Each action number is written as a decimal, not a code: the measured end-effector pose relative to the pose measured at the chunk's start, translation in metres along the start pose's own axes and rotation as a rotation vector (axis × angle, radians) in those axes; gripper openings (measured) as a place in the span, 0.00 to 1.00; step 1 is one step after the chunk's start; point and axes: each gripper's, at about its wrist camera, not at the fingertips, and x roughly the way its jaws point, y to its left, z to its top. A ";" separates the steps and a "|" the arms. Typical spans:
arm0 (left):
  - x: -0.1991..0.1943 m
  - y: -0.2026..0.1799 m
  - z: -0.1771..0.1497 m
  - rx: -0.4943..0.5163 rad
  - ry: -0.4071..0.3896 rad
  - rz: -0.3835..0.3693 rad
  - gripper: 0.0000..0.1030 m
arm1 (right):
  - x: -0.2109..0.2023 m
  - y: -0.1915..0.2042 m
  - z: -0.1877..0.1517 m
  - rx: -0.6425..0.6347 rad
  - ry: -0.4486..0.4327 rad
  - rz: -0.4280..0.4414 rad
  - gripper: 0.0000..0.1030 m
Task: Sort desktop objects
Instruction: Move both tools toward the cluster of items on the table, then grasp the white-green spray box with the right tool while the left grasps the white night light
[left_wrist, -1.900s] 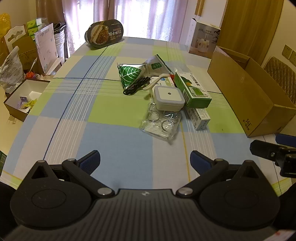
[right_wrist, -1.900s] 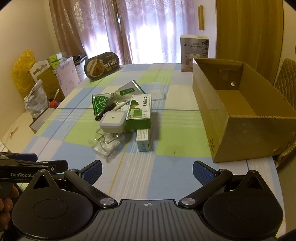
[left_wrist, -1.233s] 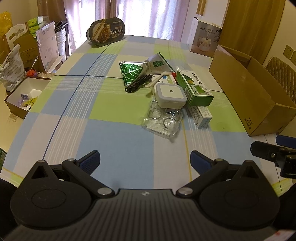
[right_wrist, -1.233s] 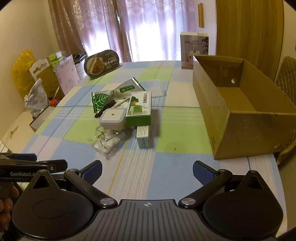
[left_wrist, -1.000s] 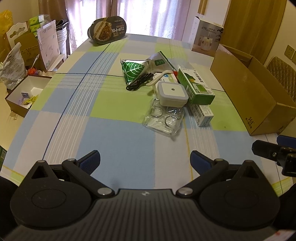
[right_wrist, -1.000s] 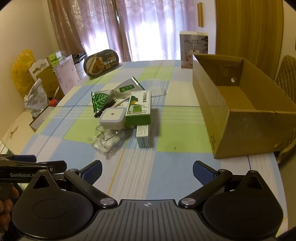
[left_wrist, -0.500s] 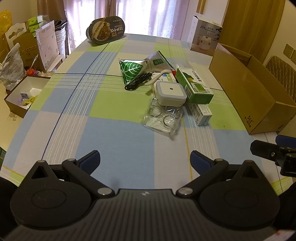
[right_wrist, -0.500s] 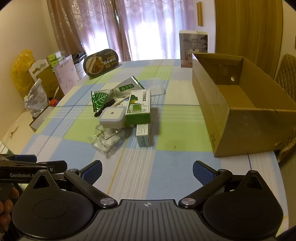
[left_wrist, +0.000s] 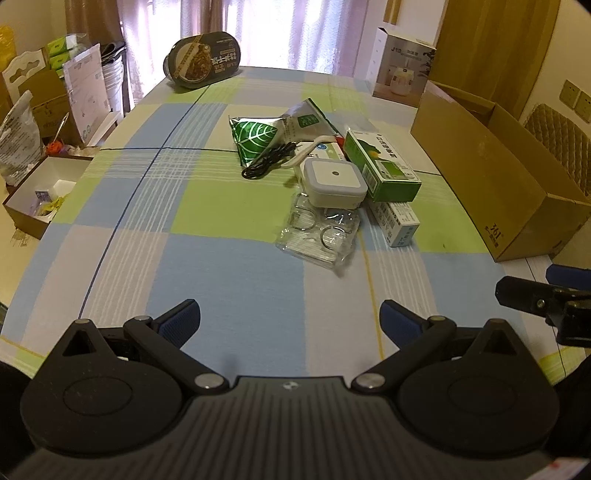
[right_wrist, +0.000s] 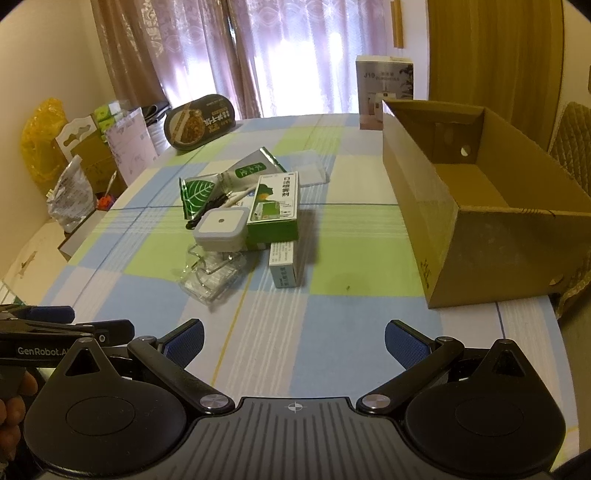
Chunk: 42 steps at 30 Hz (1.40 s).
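Observation:
A small heap of objects lies mid-table: a grey-white square device (left_wrist: 334, 181) (right_wrist: 221, 228), a green box (left_wrist: 380, 164) (right_wrist: 275, 206), a white-blue box (left_wrist: 397, 223) (right_wrist: 283, 266), a clear plastic blister tray (left_wrist: 319, 236) (right_wrist: 211, 275), a green leaf-print pouch (left_wrist: 255, 138) (right_wrist: 197, 192) and a black cable (left_wrist: 266, 164). An open cardboard box (left_wrist: 491, 177) (right_wrist: 476, 218), nothing inside, stands to the right. My left gripper (left_wrist: 290, 319) is open over the near table edge, well short of the heap. My right gripper (right_wrist: 293, 339) is open too, holding nothing.
A dark oval food container (left_wrist: 203, 61) (right_wrist: 199, 123) and a white product box (left_wrist: 402, 70) (right_wrist: 384, 92) stand at the table's far end. Left of the table are bags, cartons and an open box (left_wrist: 40, 194). A person's hand (right_wrist: 11, 417) holds the left gripper handle. A quilted chair (left_wrist: 557, 144) stands right.
Both cameras have drifted only slightly; the heap sits about where it was. Both grippers stay open and nothing on the table has moved.

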 end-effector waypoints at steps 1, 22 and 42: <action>0.001 0.000 0.000 0.008 0.001 -0.002 0.99 | 0.000 0.000 0.000 0.001 0.002 0.005 0.98; 0.047 -0.001 0.042 0.133 -0.038 -0.039 0.99 | 0.044 0.004 0.041 -0.033 -0.027 0.026 0.98; 0.105 -0.010 0.072 0.173 -0.050 -0.073 0.99 | 0.139 0.010 0.102 -0.081 -0.014 0.047 0.72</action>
